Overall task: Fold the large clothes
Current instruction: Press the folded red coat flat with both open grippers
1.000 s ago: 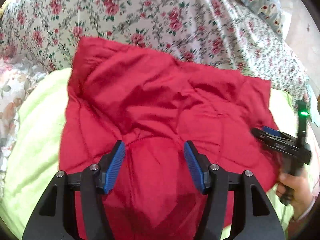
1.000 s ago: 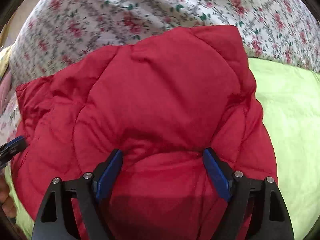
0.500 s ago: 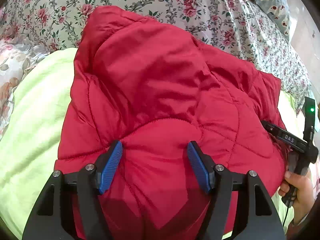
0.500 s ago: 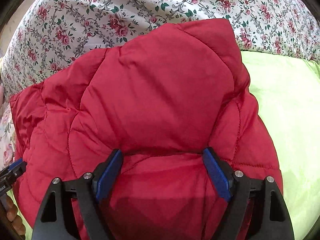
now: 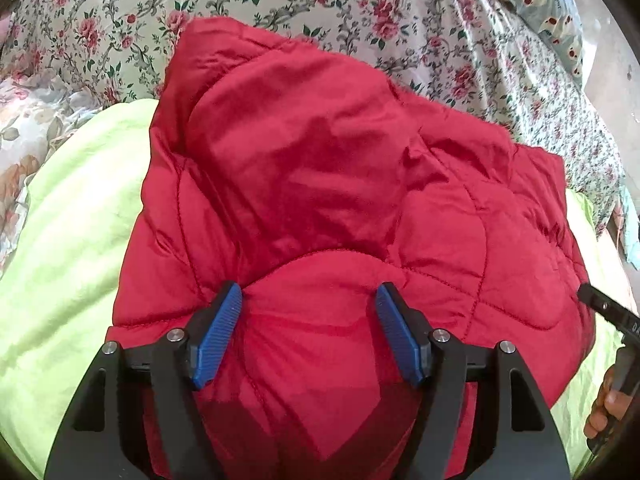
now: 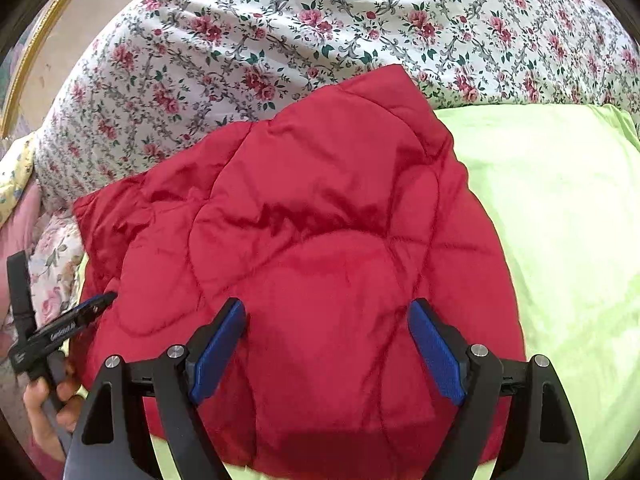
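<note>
A big red puffy jacket point(image 5: 320, 184) lies folded in a fat bundle on a light green blanket point(image 5: 68, 232). The jacket is quilted, with sewn lines that make soft bumps. Its far edge reaches onto a white sheet with pink roses point(image 5: 360, 8) that covers the bed behind it. In the right wrist view the green blanket point(image 6: 560, 220) spreads out to the right of the jacket point(image 6: 320, 208), and the rose sheet point(image 6: 280, 32) fills the far side.

The left gripper point(image 5: 310, 332) sits at the near edge of the jacket. Its blue pads point(image 5: 218, 336) have just been moving apart, and a puffy lump of the jacket bulges up between them. The pads look like they touch the sides of the lump, but they do not squeeze it.

The right gripper point(image 6: 326, 352) is spread wide over the near part of the jacket. The red cloth lies between its blue pads point(image 6: 218, 352), and they do not pinch it.

At the left edge of the right wrist view a hand point(image 6: 48, 408) holds the handle of the left gripper. At the right edge of the left wrist view another hand point(image 5: 608, 408) holds the right gripper.
</note>
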